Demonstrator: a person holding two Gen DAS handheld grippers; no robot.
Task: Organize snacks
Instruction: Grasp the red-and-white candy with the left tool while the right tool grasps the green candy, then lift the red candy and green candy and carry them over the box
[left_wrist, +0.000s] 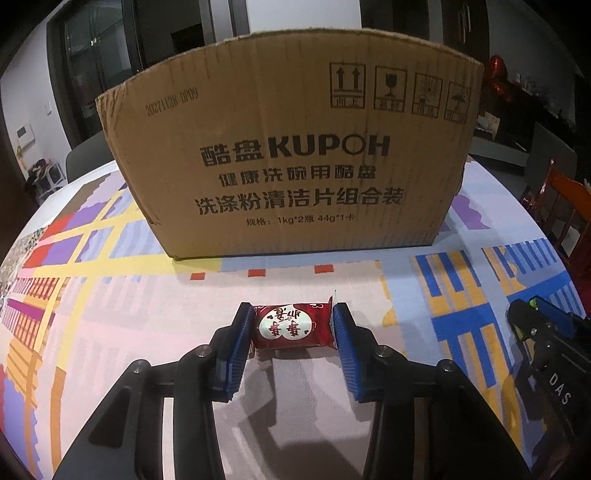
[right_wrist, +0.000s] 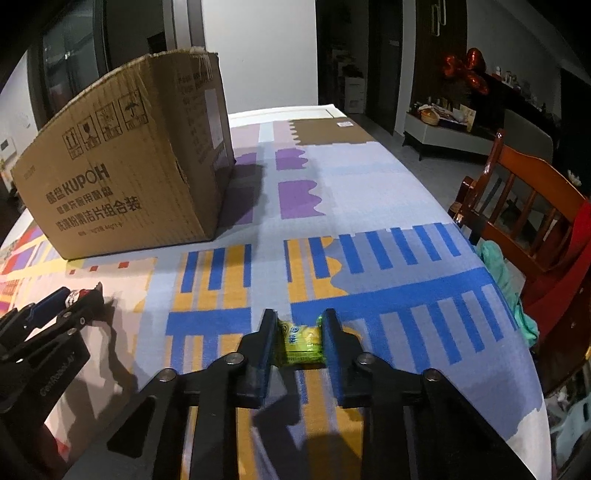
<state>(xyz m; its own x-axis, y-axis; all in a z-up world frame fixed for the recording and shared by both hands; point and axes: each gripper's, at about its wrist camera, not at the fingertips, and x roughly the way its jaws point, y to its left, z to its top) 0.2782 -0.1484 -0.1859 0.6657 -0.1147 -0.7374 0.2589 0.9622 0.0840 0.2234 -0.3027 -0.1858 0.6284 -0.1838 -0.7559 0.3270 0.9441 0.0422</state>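
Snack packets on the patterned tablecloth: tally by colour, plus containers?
Red foil snack packet, clamped in the left gripper: 1
Green-yellow snack packet, clamped in the right gripper: 1
Brown cardboard box: 1
Total: 3

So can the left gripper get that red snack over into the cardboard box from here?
Probably yes: the left gripper grips the red snack, and the table before the cardboard box looks bare. It must clear the tall wall.
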